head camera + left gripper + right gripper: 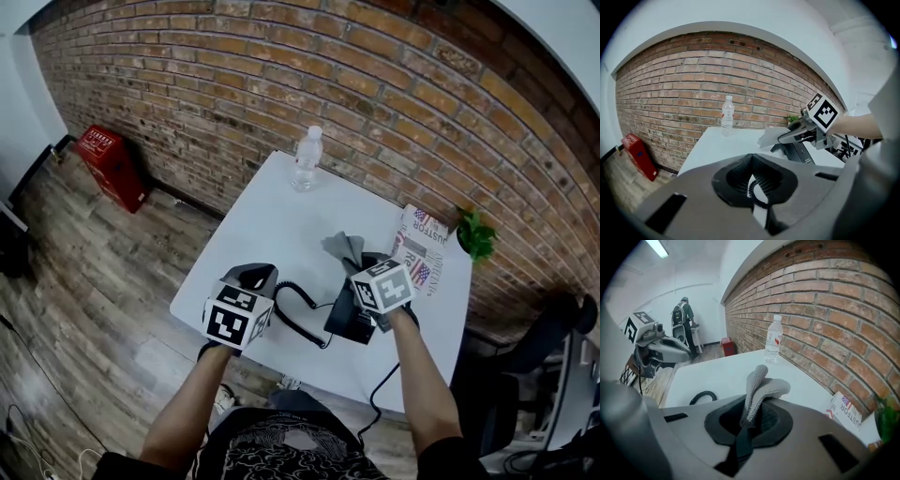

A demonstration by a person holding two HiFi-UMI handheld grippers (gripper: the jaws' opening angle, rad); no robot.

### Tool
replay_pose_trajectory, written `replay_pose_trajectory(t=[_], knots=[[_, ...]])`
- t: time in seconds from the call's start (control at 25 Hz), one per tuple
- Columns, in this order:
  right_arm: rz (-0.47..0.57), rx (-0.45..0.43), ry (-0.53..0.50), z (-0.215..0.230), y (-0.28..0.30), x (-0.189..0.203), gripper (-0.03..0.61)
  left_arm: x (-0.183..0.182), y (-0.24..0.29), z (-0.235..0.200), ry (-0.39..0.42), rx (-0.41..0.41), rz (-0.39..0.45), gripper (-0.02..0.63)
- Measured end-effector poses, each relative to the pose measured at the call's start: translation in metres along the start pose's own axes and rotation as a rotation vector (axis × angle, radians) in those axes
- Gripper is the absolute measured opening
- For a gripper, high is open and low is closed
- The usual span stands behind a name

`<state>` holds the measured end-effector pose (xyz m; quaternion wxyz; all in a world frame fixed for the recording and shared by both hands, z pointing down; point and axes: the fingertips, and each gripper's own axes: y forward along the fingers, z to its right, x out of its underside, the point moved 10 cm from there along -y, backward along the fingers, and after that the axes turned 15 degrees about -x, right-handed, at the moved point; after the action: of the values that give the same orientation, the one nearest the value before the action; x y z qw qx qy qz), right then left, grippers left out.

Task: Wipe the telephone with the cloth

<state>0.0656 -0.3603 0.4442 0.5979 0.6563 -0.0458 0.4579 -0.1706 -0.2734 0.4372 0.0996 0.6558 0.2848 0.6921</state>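
Note:
The black telephone base [345, 319] sits near the right front of the white table [272, 225]. Its coiled cord [305, 323] runs left to my left gripper [255, 277], which is shut on the handset; the handset is mostly hidden by the jaws. In the left gripper view only the cord [757, 192] shows between the pads. My right gripper [361, 267] hovers just over the base, shut on a grey cloth [342, 246]. The cloth [761, 387] sticks up, folded, out of the right gripper [752, 420].
A clear water bottle [306, 159] stands at the table's far edge by the brick wall. A printed box [422, 248] and a small green plant [475, 234] are at the right rear. A red case [112, 164] lies on the floor left; a person [684, 319] stands far back.

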Motion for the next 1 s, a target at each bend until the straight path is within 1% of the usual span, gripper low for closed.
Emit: replay_pose_trajectory(t=[0.32, 1.0], knots=[[-0.013, 0.012, 0.016, -0.016, 0.003, 0.011, 0.011, 0.005, -0.010, -0.004, 0.010, 0.014, 0.001, 0.005], [0.000, 0.026, 0.103, -0.060, 0.008, 0.045, 0.011, 0.028, -0.036, -0.004, 0.059, 0.068, -0.024, 0.005]])
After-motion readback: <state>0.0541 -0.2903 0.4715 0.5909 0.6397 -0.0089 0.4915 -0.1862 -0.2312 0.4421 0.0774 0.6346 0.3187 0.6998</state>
